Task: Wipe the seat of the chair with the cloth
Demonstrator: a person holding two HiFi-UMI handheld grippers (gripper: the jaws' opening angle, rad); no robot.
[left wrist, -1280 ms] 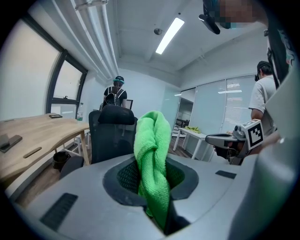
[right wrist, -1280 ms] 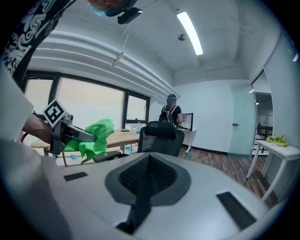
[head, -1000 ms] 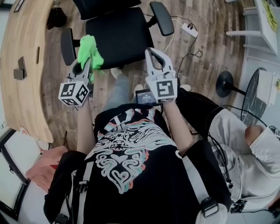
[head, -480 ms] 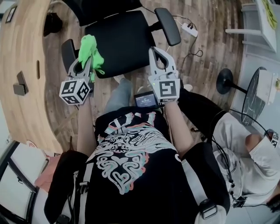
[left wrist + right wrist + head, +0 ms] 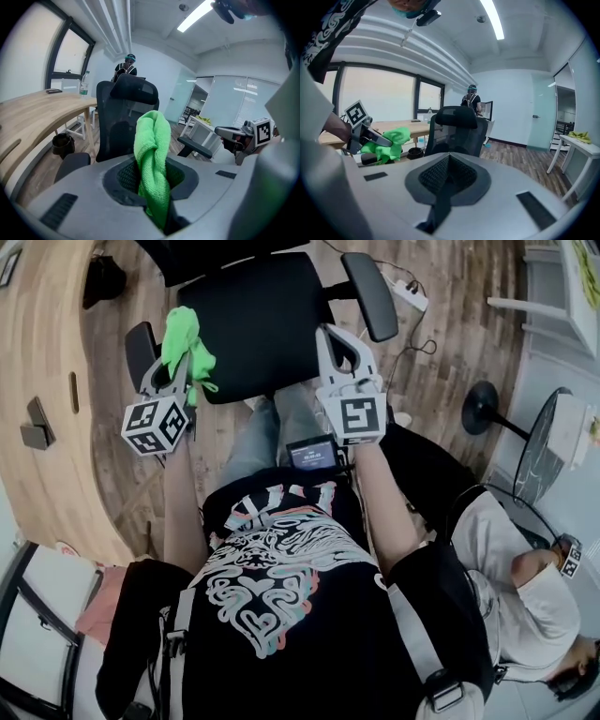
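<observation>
A black office chair stands in front of me, its seat [image 5: 253,320] between two armrests. My left gripper [image 5: 178,360] is shut on a bright green cloth [image 5: 183,341], held over the chair's left armrest [image 5: 141,345]. In the left gripper view the cloth [image 5: 152,164] bunches up between the jaws, with the chair back [image 5: 124,119] behind it. My right gripper [image 5: 336,341] is shut with nothing in it, above the seat's front right edge. The right gripper view shows the cloth [image 5: 386,144] and the chair back [image 5: 457,131].
A curved wooden desk [image 5: 42,381] runs along the left. A power strip [image 5: 408,294] and cables lie on the wood floor to the right, near a round black stand base [image 5: 486,413]. Another person [image 5: 525,596] sits at lower right. A white table [image 5: 581,145] stands at right.
The chair has come nearer under both grippers. My left gripper with the cloth has moved slightly up and left. The right gripper now reaches over the seat's front edge.
</observation>
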